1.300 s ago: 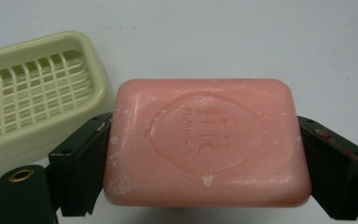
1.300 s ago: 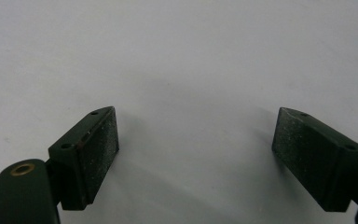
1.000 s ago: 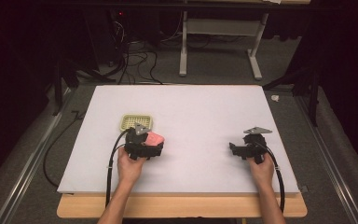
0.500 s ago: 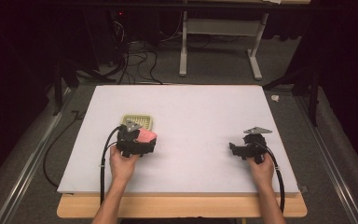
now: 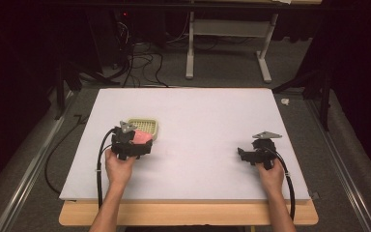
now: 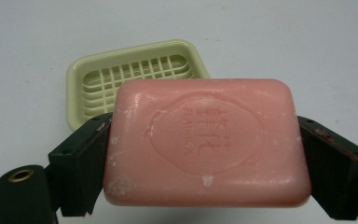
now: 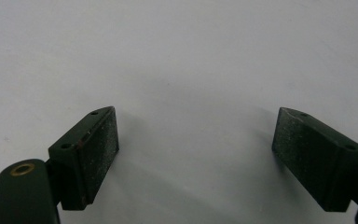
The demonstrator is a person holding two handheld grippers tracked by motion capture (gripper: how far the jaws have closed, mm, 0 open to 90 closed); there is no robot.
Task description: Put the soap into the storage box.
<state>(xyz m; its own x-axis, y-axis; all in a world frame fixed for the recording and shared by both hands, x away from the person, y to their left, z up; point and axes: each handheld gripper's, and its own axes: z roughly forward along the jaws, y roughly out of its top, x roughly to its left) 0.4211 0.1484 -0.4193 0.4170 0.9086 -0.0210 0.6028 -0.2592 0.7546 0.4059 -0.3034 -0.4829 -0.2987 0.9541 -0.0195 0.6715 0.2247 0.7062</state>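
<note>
A pink bar of soap (image 6: 205,144) with an embossed stamp is clamped between the jaws of my left gripper (image 6: 205,158), held just above the table. Right behind it lies a pale yellow soap dish (image 6: 135,77) with a slotted floor and nothing in it. From above, the left gripper (image 5: 142,141) and the soap (image 5: 141,137) hover at the near edge of the dish (image 5: 145,127), left of centre. My right gripper (image 5: 241,153) rests at the right side of the table; its jaws (image 7: 196,158) stand wide apart over bare white surface.
The white table top (image 5: 198,121) sits on a wooden board with its front edge near the person's forearms. Cables trail from both grippers. Beyond the far edge is a dark floor with cables and a desk frame (image 5: 227,43).
The left gripper has carried the soap forward and slightly left, up to the near edge of the dish. The right gripper has stayed still.
</note>
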